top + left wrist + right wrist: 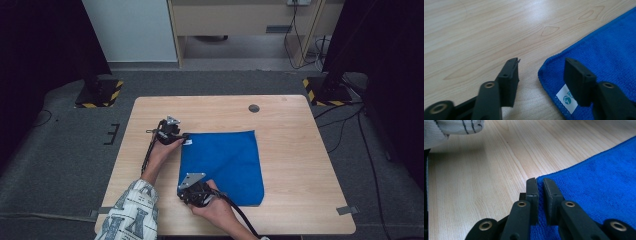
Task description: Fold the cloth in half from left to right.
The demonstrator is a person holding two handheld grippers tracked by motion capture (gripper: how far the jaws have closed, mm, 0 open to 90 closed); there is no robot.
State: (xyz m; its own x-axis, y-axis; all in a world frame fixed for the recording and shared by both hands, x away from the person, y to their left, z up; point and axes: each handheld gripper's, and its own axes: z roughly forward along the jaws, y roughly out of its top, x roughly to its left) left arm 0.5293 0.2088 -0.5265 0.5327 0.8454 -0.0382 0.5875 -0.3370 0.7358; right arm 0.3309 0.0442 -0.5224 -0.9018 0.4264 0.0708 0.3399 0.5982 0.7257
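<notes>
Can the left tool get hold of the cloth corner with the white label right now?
Probably yes. The left tool is open and its jaws straddle that corner of the cloth, with the label by one jaw. Bare table surrounds it and nothing blocks the way.

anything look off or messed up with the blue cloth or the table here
Nothing stands out. The blue microfibre cloth lies flat on the light wooden table, its white label showing at one corner, with no spill or damage visible.

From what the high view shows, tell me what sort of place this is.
Probably a lab or recording workspace: a plain wooden table on grey carpet, hazard-striped stand bases beside it, and loose cables across the floor.
</notes>
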